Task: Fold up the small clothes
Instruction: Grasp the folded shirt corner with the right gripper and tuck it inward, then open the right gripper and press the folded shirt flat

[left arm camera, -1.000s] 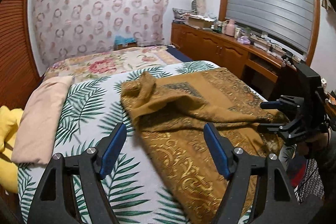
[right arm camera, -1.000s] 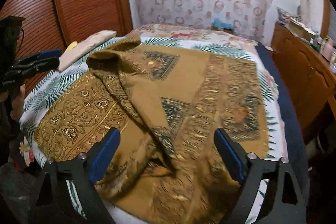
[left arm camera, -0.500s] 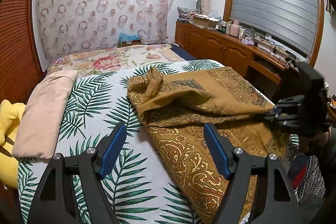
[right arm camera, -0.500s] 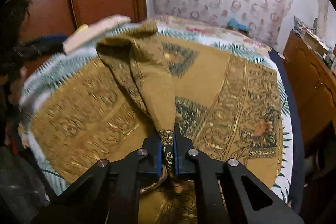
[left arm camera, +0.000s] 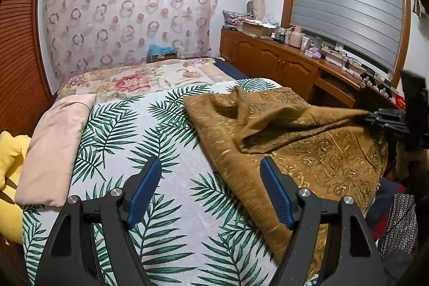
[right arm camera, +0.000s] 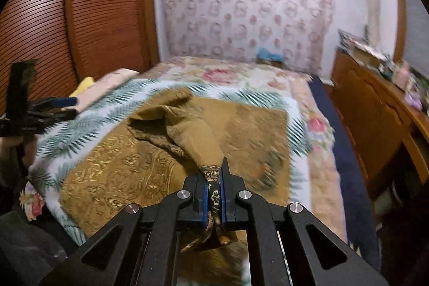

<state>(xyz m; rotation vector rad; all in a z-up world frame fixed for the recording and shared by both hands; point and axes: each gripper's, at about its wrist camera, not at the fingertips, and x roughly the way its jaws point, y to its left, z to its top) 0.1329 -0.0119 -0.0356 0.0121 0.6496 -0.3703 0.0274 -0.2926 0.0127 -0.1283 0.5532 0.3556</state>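
A bedroom, seen from two handheld grippers. A bed with a white cover printed in green palm leaves fills both views. On it lies a mustard-gold patterned cloth, rumpled, covering the half of the bed nearer a wooden sideboard.

The right gripper is clamped tight on a bunched corner of the cloth; its blue pads squeeze a dark-and-gold border strip that pokes out below them. From that pinch the cloth rises in a taut cone off the bed, while the rest lies flat beneath. In the left view the same gripper appears past the cloth's far side, at the bed's edge, with the fabric stretched toward it.

The left gripper hangs above the bed's bare leafy part, just beside the cloth's near edge, its jaws standing wide apart and holding nothing. A folded pale pink cloth lies along the bed's other side, well apart from the gold one, with something yellow beyond it.

The step in hand looks like lifting one corner to straighten or fold the cloth. To do it well, the grip should probably stay firm while the corner travels smoothly, high enough that the trailing fabric unrolls rather than drags. The free gripper would likely help by taking the neighbouring corner or edge, so both corners move together and the fold lands square. Pulling one-handed risks a skewed, wrinkled fold.
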